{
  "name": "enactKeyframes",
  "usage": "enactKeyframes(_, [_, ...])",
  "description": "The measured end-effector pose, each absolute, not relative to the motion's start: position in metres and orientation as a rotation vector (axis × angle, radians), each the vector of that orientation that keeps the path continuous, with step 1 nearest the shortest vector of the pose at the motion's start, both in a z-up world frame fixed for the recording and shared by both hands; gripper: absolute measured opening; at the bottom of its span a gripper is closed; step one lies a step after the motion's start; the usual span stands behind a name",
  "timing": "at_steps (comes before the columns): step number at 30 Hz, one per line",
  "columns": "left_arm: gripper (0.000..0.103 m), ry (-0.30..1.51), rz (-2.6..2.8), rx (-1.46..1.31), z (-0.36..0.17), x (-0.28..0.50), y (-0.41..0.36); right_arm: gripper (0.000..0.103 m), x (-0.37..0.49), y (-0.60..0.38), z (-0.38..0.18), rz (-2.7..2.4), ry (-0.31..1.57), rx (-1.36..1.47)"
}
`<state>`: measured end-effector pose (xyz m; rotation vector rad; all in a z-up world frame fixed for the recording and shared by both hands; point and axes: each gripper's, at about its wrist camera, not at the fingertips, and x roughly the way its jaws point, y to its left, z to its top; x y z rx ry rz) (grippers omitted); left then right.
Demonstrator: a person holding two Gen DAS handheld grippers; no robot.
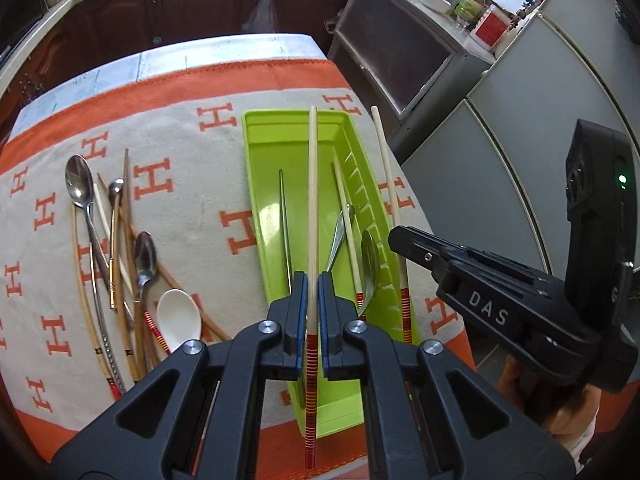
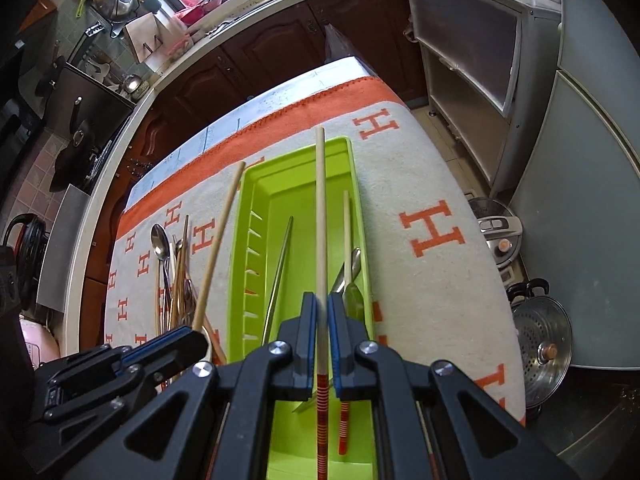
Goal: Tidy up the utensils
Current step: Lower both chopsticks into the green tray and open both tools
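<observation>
My left gripper [image 1: 313,284] is shut on a pale chopstick [image 1: 312,200] with a red-striped end, held lengthwise over the green tray [image 1: 250,160]. My right gripper [image 2: 322,304] is shut on a matching chopstick [image 2: 321,216] above the same tray [image 2: 236,240]. In the left wrist view the right gripper [image 1: 400,244] sits by the tray's right rim. Inside the tray lie a thin metal chopstick [image 1: 285,232], a striped chopstick [image 1: 346,216] and a metal spoon [image 1: 370,260]. A loose pile of spoons and chopsticks [image 1: 116,264], including a white ceramic spoon [image 1: 178,316], lies on the cloth to the left.
The table wears an orange-bordered cloth [image 1: 192,176] with H marks. A grey cabinet [image 1: 400,60] and a fridge [image 1: 520,120] stand close on the right. On the floor beside the table are a pressure cooker [image 2: 498,236] and a steel pot [image 2: 540,336]. A kitchen counter [image 2: 224,24] runs behind.
</observation>
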<state>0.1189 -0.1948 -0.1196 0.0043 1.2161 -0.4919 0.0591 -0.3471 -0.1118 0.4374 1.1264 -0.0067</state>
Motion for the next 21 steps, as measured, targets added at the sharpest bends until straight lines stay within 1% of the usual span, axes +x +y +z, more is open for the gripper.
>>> enactKeyframes(4, [0.003,1.256,-0.488,-0.022,-0.136,0.126,-0.202,0.006,0.062,-0.346,-0.116,0.002,1.133,0.438])
enactKeyframes(8, [0.004,1.249,-0.481,-0.008,-0.14,0.124,-0.206,0.007,0.064,-0.343,-0.12,0.004,1.152,0.427])
enactKeyframes(10, [0.006,1.229,-0.473,0.028,-0.139,0.12,-0.207,0.013,0.063,-0.345,-0.121,0.0,1.154,0.437])
enactKeyframes(12, [0.013,1.217,-0.462,0.05,-0.136,0.115,-0.205,0.02,0.06,-0.346,-0.122,-0.012,1.149,0.438])
enactKeyframes(14, [0.033,1.207,-0.458,0.053,-0.133,0.111,-0.199,0.021,0.057,-0.346,-0.12,-0.011,1.142,0.436])
enactKeyframes(16, [0.044,1.179,-0.44,0.058,-0.128,0.104,-0.19,0.021,0.053,-0.343,-0.12,-0.002,1.135,0.434])
enactKeyframes(17, [0.046,1.164,-0.426,0.064,-0.126,0.101,-0.186,0.021,0.051,-0.341,-0.12,0.0,1.133,0.43])
enactKeyframes(21, [0.046,1.123,-0.376,0.096,-0.12,0.09,-0.166,0.021,0.043,-0.327,-0.121,0.013,1.135,0.403])
